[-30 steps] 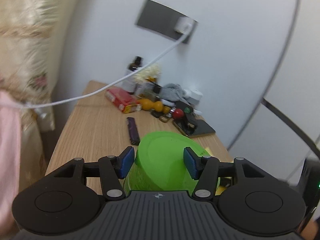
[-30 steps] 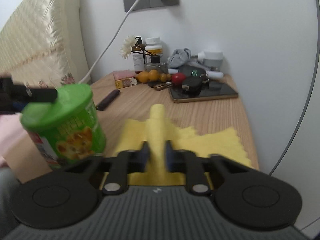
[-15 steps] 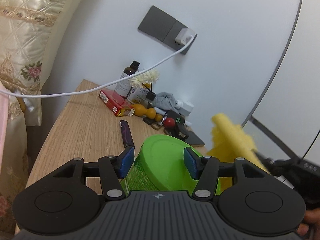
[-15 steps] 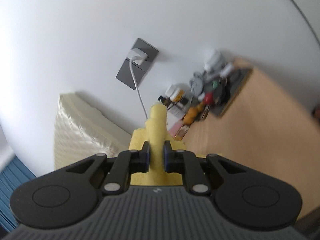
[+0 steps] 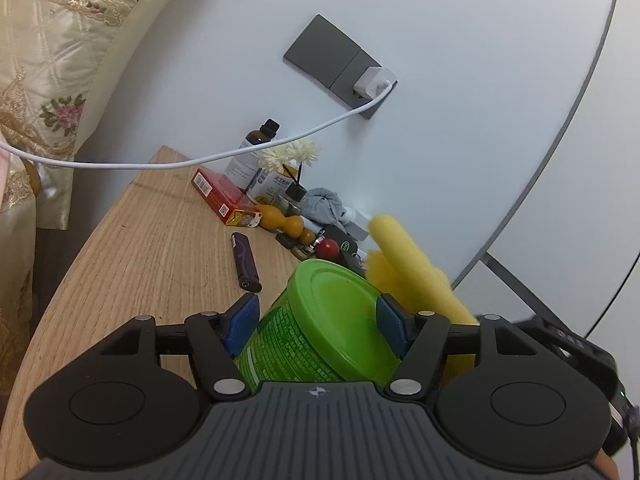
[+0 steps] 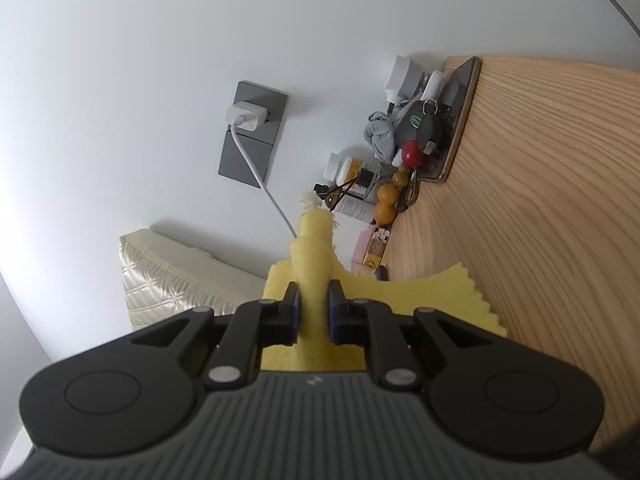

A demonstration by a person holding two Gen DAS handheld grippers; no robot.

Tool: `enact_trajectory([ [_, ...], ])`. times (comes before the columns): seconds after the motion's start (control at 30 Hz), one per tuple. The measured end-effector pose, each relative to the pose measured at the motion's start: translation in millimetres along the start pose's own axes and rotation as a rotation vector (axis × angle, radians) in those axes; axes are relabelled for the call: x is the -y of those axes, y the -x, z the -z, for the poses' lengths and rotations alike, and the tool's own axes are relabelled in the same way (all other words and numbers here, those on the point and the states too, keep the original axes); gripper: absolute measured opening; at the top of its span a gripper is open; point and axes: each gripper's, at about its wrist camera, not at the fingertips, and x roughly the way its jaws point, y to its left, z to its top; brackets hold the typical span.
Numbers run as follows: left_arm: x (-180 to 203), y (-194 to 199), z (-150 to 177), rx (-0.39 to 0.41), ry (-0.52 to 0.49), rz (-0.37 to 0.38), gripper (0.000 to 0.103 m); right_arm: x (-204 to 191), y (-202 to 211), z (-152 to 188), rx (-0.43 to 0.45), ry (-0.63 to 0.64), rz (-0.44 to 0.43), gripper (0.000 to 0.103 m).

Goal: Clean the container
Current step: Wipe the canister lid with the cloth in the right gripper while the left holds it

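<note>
My left gripper [image 5: 318, 312] is shut on a green container [image 5: 328, 320] with a green lid and holds it tilted above the wooden table [image 5: 132, 248]. My right gripper [image 6: 314, 304] is shut on a yellow cloth [image 6: 316, 256], rolled on its side. In the left wrist view the yellow cloth [image 5: 412, 268] sits right beside the container's right edge; I cannot tell if they touch. The container does not show in the right wrist view.
At the table's back by the wall lie a red box [image 5: 224, 196], a dark lighter [image 5: 244, 260], bottles [image 5: 250, 152], yellow beads [image 5: 280, 220], keys and a phone [image 6: 456, 120]. A white cable [image 5: 180, 162] hangs from the wall charger [image 5: 372, 84]. A cream headboard [image 5: 48, 60] stands at left.
The right gripper lifted the yellow cloth off the table, rolled sideways and brought it up beside the container. The left gripper raised the container slightly and kept its grip.
</note>
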Motion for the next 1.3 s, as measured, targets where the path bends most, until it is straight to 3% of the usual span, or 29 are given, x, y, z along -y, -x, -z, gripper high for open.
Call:
enact_trajectory([
  [0.2,2.3,-1.5,2.4,0.009,-0.013,-0.006,0.069,4.8,-9.2,-2.9,-0.015,0.015,-0.007,0.016],
  [0.57,2.5,-0.1,8.9,0.012,-0.025,-0.002,0.069,3.5,31.4,7.4,-0.070,0.041,0.015,0.017],
  [1.0,3.8,-0.8,6.0,0.008,-0.037,0.012,0.070,5.3,-13.5,-5.1,-0.055,0.074,0.019,0.018],
  [1.3,9.6,-1.5,8.8,0.008,-0.052,0.028,0.070,4.0,21.6,-0.3,-0.059,0.070,0.021,0.019],
])
